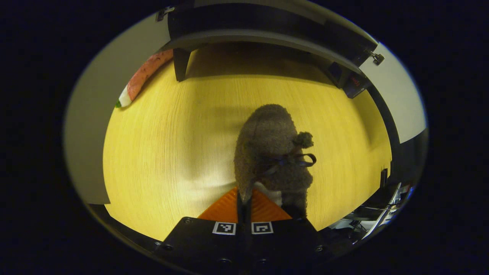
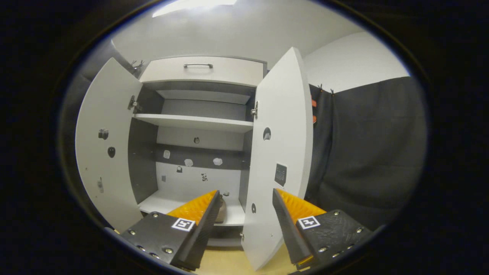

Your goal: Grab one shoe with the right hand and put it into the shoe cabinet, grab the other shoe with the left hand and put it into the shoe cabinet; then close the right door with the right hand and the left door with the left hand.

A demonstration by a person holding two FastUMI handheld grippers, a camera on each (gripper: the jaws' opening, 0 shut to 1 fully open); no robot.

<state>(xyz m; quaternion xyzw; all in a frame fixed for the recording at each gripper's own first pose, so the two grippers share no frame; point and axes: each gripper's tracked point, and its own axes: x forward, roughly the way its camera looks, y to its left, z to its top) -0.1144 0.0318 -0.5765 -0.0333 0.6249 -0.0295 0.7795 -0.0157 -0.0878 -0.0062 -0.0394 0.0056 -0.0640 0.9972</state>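
A fuzzy grey-brown shoe (image 1: 271,141) with a dark bow lies toe-away over the yellow wooden floor (image 1: 172,145) in the left gripper view. My left gripper (image 1: 244,200) is shut on the shoe's near rim, by its white lining. Whether the shoe rests on the floor I cannot tell. In the right gripper view the shoe cabinet (image 2: 198,122) stands with the left door (image 2: 103,152) and the right door (image 2: 280,126) both open. Another brownish shoe (image 2: 221,209) sits on the bottom shelf, half hidden by a finger. My right gripper (image 2: 245,192) is open and holds nothing, in front of the right door's lower edge.
An orange carrot-shaped toy (image 1: 143,76) lies on the floor at the far left, beside the cabinet's dark base (image 1: 248,34). A drawer (image 2: 198,70) with a metal handle tops the cabinet. Black cloth (image 2: 363,152) hangs to the right of the open door.
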